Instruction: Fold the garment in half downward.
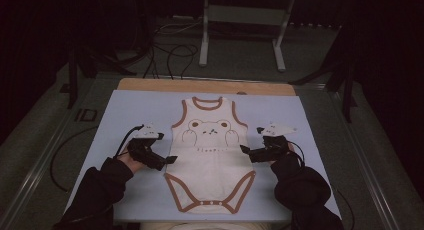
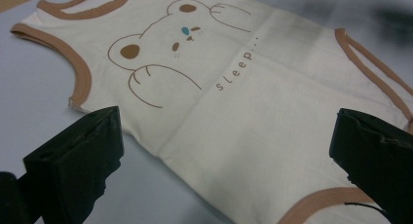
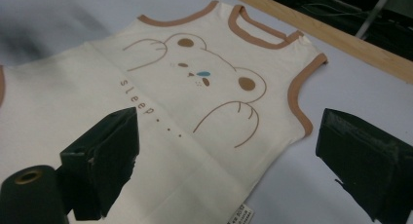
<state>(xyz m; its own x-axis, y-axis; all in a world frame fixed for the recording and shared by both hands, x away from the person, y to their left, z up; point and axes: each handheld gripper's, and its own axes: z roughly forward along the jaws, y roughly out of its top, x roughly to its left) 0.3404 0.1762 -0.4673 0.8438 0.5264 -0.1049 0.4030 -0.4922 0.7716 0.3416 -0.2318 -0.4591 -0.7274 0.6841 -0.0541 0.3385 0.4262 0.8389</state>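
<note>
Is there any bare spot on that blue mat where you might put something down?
Yes. The blue mat lies bare left of the bodysuit, between its armhole and the mat's left edge, and likewise on the right side. A bare strip also runs between the neckline and the wooden edge. It is crowded beside the waist, where the left gripper and right gripper flank it.

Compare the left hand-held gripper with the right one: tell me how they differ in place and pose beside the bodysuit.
The left hand-held gripper sits at the bodysuit's left side edge, pointing right; the right hand-held gripper sits at the opposite side edge, pointing left. In the high view the left one lies slightly nearer the person, the right one a little farther up the table. Both have their jaws wide apart, hold nothing, and aim inward at the waist of the garment lying flat on the blue mat.
</note>
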